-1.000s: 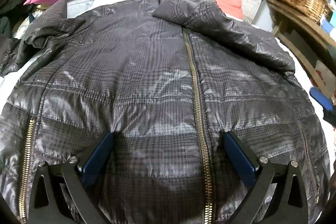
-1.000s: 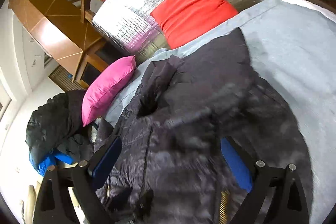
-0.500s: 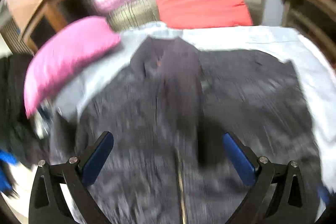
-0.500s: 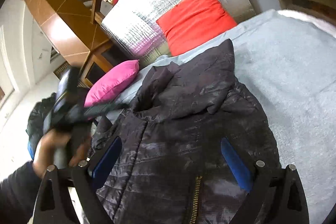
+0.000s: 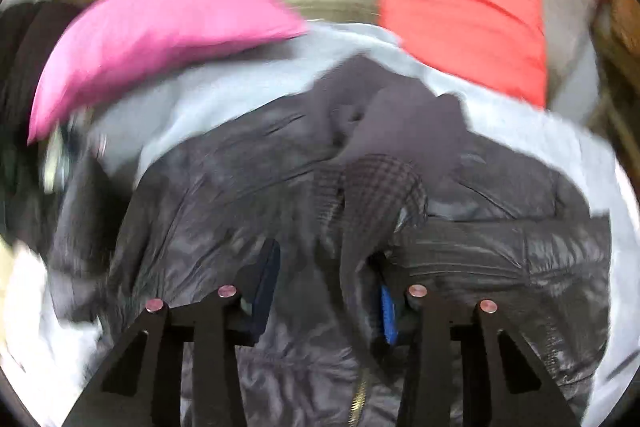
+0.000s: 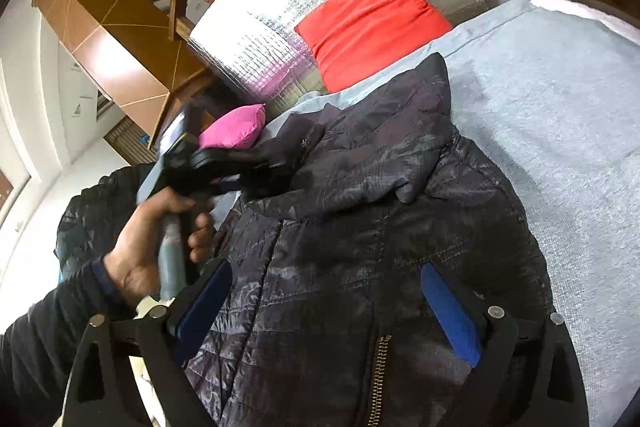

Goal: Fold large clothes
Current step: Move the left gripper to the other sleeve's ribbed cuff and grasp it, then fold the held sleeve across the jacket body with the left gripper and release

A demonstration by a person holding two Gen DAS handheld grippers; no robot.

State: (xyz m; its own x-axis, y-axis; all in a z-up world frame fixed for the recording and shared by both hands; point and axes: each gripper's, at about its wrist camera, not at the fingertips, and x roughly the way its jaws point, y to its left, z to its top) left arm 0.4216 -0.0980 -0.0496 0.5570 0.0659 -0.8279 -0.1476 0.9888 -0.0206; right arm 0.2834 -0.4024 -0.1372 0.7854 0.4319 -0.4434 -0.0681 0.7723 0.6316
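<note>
Dark quilted jacket (image 5: 248, 211) spread front-up on pale bedspread (image 6: 560, 115), collar toward pink pillow (image 5: 160, 35) and red cushion (image 5: 460, 11). Left tool (image 5: 326, 291) now over upper chest, wide a second ago, jaws just narrowed round raised fold of checked fabric (image 5: 376, 195); grip on it likely, pad contact blurred. Right tool (image 6: 328, 303) released, hovering above zip (image 6: 378, 367). Folding only starting.
</note>
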